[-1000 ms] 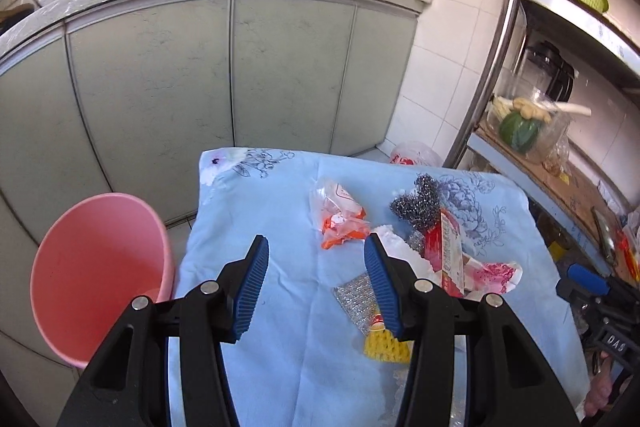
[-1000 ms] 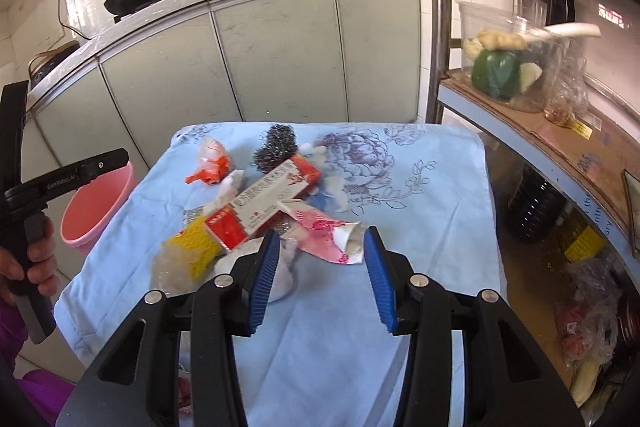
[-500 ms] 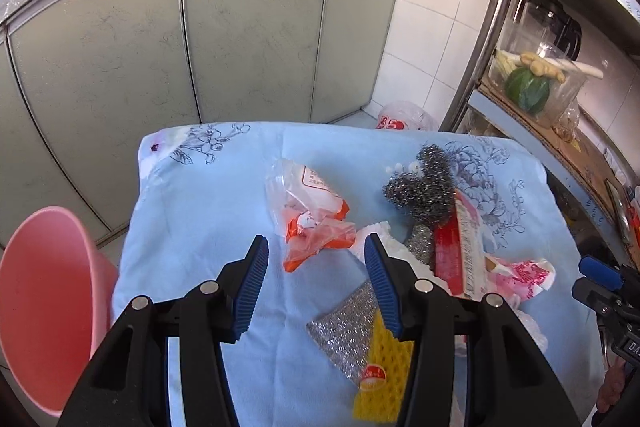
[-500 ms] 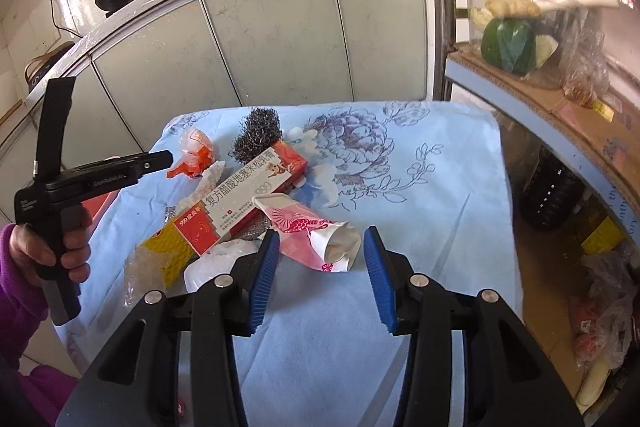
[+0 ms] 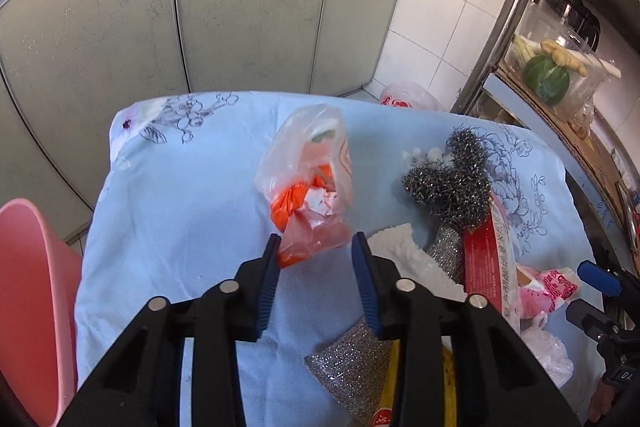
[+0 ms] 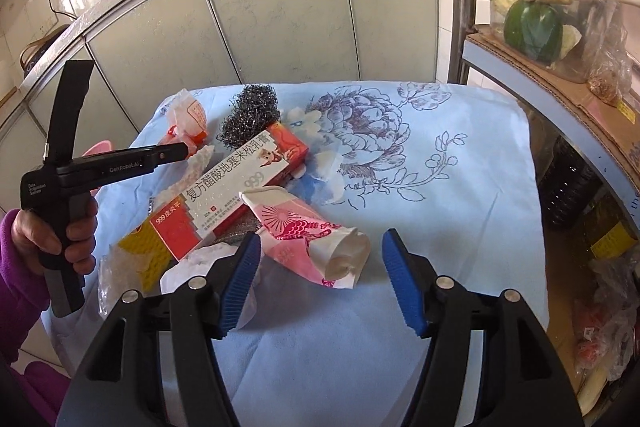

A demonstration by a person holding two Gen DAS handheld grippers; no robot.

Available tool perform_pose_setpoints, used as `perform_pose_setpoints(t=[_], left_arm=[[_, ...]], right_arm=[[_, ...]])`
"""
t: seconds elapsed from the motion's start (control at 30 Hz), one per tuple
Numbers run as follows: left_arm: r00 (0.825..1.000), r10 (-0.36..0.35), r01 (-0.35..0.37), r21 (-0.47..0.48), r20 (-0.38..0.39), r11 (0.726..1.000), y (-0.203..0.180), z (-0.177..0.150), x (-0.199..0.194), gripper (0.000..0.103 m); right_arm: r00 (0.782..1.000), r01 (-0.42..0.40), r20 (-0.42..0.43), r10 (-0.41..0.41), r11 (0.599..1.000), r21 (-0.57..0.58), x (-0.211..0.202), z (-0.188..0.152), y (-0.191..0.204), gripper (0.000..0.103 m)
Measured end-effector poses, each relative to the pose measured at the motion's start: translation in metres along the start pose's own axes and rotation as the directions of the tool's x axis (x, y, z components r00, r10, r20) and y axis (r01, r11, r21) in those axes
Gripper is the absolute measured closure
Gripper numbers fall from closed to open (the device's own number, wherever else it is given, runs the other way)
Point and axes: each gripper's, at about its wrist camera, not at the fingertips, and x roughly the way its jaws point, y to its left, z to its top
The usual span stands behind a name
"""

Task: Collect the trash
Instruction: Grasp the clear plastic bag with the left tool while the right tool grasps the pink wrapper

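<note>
Change: both claws sit lower and closer to the litter than a second ago; left jaws have just been closing, right jaws have just been opening.
Left claw: angled steeply down, jaws narrowed around the near end of the plastic bag; left pad at the bag's edge, right pad's contact unclear, so a firm grip cannot be confirmed.
Left hand: purple sleeve, fingers wrapped round the black handle.
Right claw: tilted down, jaws wide; pink wrapper lies between the fingers, untouched.
Trash pile: white wad, yellow sponge, red-and-white box, then steel wool farthest.
Cloth: light blue, flower print, under everything.
Bin: pink, beside the cloth's left edge.
Background: grey cabinet doors.
</note>
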Motion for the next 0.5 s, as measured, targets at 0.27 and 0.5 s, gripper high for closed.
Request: perform_pose_setpoints(t=[0.27,0.5], left_arm=[[1.000,-0.009,0.010,-0.010,0.019,1.000,0.006,-0.006,-0.003,0.096],[0.998,0.002,-0.002,-0.014,0.057,1.000,0.012,-0.010,-0.024,0.097]], right_arm=[[1.000,-0.013,-0.024,0.012,1.000,-0.017,0.012,0.002,0.002,0.039],[0.999,-0.025,-0.037,0.025,1.000,-0.010,0.021,0.005,-0.006,0.039]])
